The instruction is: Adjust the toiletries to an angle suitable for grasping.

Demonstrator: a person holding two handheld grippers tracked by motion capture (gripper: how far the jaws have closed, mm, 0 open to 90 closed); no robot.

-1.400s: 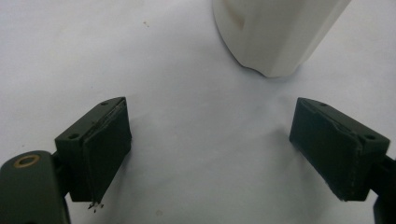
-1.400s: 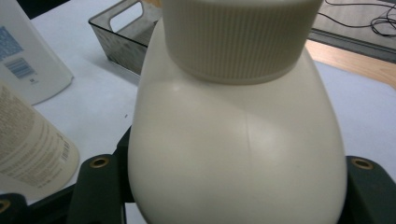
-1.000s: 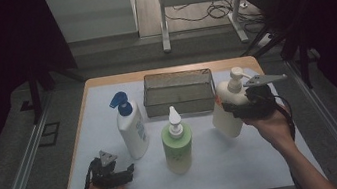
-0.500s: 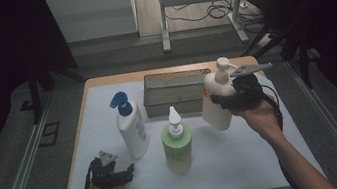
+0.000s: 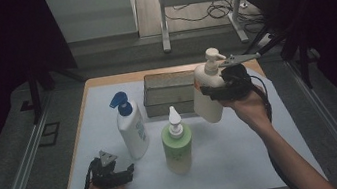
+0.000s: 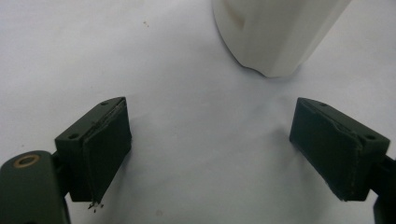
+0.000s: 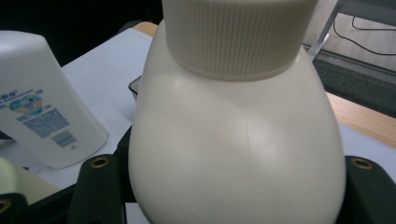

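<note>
Cream plastic pump bottle (image 5: 209, 93), clamped about its shoulder by the right gripper (image 5: 220, 89), jaws pressed on either flank just under the ribbed collar, as seen in the right gripper view (image 7: 238, 154). Hangs off the white mat (image 5: 246, 153), near upright with a slight lean, at the front right corner of the mesh basket (image 5: 168, 92). Probably gripped high so that the base stays free to go down first; looks bound for the basket, though not yet over its opening.

Left gripper (image 5: 113, 176) rests low on the mat near the front left edge, jaws wide apart and holding nothing, pointed at the foot of the white bottle with the blue pump (image 5: 131, 130), whose base stands just beyond the pads (image 6: 275, 32). Likely parked there, out of the way and ready for that bottle.

Green bottle (image 5: 177, 143) stands upright in the middle of the mat, just beside the white one, apart from it.

Room: basket rim close at the carried bottle's left, so calls for enough height to clear the wall before lowering. Open mat to the right and front of the raised hand. Little slack between the two standing bottles; wooden table edge close behind the left hand, so short backing room there.
</note>
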